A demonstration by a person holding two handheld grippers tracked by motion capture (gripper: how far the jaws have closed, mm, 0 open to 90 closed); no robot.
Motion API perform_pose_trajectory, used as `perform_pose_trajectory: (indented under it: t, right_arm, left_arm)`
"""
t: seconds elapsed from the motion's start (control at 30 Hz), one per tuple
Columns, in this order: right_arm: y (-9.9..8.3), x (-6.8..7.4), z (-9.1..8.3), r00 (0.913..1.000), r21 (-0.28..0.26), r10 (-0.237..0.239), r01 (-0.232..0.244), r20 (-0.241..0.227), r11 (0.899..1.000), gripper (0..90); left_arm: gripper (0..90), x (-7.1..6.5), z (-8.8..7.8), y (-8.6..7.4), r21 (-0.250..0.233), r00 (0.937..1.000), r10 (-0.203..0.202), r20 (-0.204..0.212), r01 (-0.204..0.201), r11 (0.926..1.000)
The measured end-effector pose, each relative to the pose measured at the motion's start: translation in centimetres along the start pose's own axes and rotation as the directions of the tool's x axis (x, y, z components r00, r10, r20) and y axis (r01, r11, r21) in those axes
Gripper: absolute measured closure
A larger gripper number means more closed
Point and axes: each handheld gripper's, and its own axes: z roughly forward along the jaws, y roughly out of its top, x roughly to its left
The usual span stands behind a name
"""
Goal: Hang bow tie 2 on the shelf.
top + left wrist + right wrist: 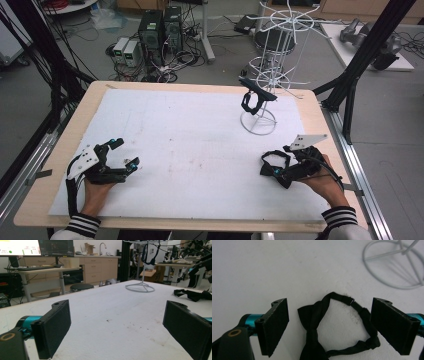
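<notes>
A black bow tie [311, 315] with its strap in a loop lies flat on the white mat [190, 145] at the front right. My right gripper [331, 312] is open, one jaw on each side of the bow tie [268, 167], and neither jaw touches it. In the high view the right gripper [281, 167] points left, held in a hand. My left gripper [126, 152] stands open at the front left, with nothing between its jaws [117, 312]. A second black bow tie [252, 101] hangs on a white wire stand [258, 122] at the back right.
The wooden table [320, 125] edges the mat on all sides. The wire stand's round base [140, 287] rests on the mat beyond the right gripper. Black frame posts [362, 55] rise at the right. Computers and cables [160, 35] sit on the floor behind.
</notes>
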Motion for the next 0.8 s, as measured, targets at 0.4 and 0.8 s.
perform_pose_trajectory:
  t: [0.4,0.8]
  right_arm:
    - [-0.1,0.2,0.9,0.9983,0.127,-0.029,0.035,-0.05,0.991,19.7]
    - [0.0,0.1,1.5,0.9959,0.235,-0.042,0.059,-0.08,0.97,30.7]
  left_arm:
    - [8.3,0.0,0.0,0.0,0.0,1.0,0.0,-0.002,0.0,1.0]
    - [8.3,0.0,0.0,0.0,0.001,1.0,0.002,0.0,-0.002,1.0]
